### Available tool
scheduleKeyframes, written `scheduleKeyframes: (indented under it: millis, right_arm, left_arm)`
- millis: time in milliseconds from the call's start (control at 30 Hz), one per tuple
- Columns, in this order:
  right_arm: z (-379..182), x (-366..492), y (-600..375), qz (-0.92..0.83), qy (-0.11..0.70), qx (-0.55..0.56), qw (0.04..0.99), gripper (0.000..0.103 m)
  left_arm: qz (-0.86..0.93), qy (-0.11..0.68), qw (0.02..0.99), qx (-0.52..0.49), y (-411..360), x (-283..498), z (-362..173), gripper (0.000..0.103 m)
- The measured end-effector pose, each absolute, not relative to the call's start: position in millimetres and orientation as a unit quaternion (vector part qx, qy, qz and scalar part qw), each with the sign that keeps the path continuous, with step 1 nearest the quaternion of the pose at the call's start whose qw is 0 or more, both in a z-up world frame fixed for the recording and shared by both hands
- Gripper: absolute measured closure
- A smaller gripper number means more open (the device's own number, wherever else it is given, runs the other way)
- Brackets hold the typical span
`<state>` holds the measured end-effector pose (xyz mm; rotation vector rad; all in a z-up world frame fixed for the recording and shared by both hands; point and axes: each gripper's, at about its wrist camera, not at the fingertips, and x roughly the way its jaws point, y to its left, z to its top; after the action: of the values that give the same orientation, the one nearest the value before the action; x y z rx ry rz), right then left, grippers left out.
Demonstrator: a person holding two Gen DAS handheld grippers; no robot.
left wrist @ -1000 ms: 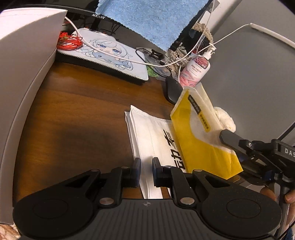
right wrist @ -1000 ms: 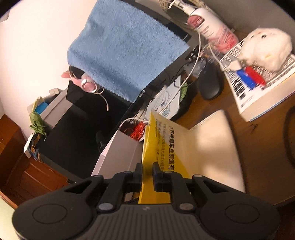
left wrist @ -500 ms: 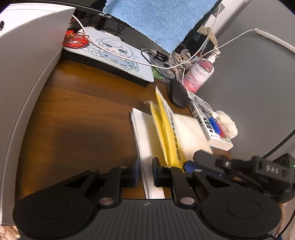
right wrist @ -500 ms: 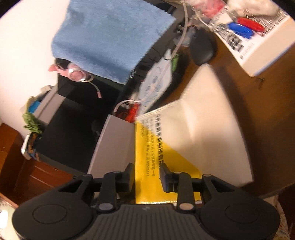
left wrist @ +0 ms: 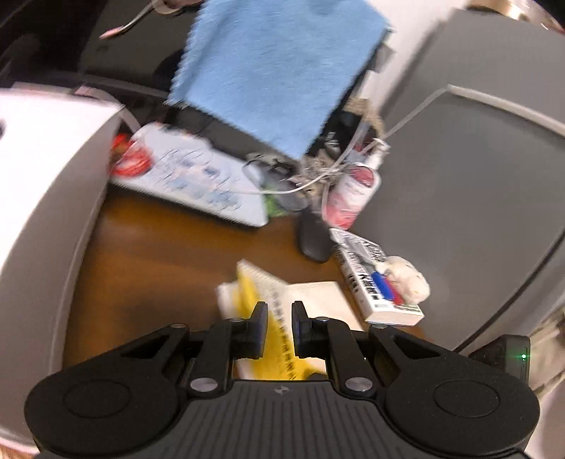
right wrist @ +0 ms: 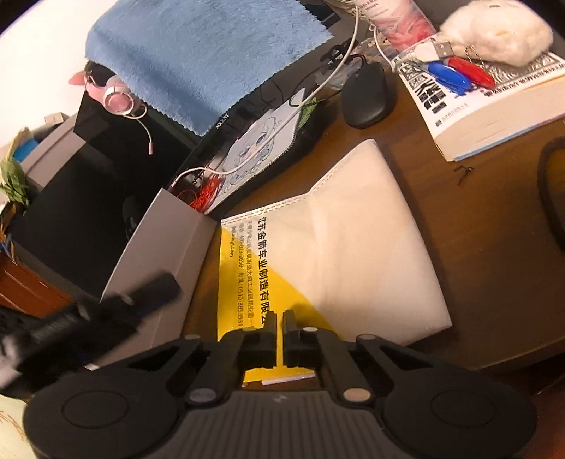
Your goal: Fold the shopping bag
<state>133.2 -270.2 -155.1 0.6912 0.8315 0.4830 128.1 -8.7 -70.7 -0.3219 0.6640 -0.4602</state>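
**Bag lying folded on the desk, both grippers above it**

The right gripper (right wrist: pixel 279 325) is hovering over the near yellow end of the bag (right wrist: pixel 339 247), its fingers drawn almost together with only a thin slit between them; whether they are pinching the fabric cannot be told. In the left wrist view the left gripper (left wrist: pixel 279 328) is holding its fingers a little apart with nothing between them, the bag (left wrist: pixel 303 300) showing through the gap below. From the right wrist view this gripper is appearing as a blurred black shape (right wrist: pixel 106 310) at the lower left.

The bag is lying on the brown desk (right wrist: pixel 476 219), folded over itself: a white panel is covering most of it, and a yellow strip with black print is showing along its left edge. A grey box (right wrist: pixel 166 254) is standing just beside that edge.

Farther off, a thick book (right wrist: pixel 494 102) is lying to the right with pens (right wrist: pixel 459 74) and a white plush (right wrist: pixel 494 31) on top. A black mouse (right wrist: pixel 367 95) is sitting near it, beside a printed pad (right wrist: pixel 261 144). A blue towel (right wrist: pixel 204 53) is hanging over a monitor (right wrist: pixel 212 141) at the back.
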Motion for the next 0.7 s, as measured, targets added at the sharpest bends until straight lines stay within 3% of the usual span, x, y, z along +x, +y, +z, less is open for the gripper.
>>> scheduleKeyframes:
  millis: [367, 467, 700]
  right_arm:
    - [-152.1, 122.6, -267.7, 0.223, 0.380, 0.300, 0.846, 0.103]
    - [-143.5, 117.6, -273.9, 0.219, 0.367, 0.293, 0.855, 0.096]
    - [-116.1, 117.3, -272.7, 0.157, 0.310, 0.173, 0.921, 0.095]
  left_arm:
    - [-0.217, 0.389, 0.885, -0.133, -34.9, 157.2, -121.2, 0.094]
    - [-0.220, 0.387, 0.886, -0.129, -34.5, 156.0, -121.4, 0.094]
    - [-0.224, 0.383, 0.887, -0.126, -36.3, 155.8, -121.6, 0.094]
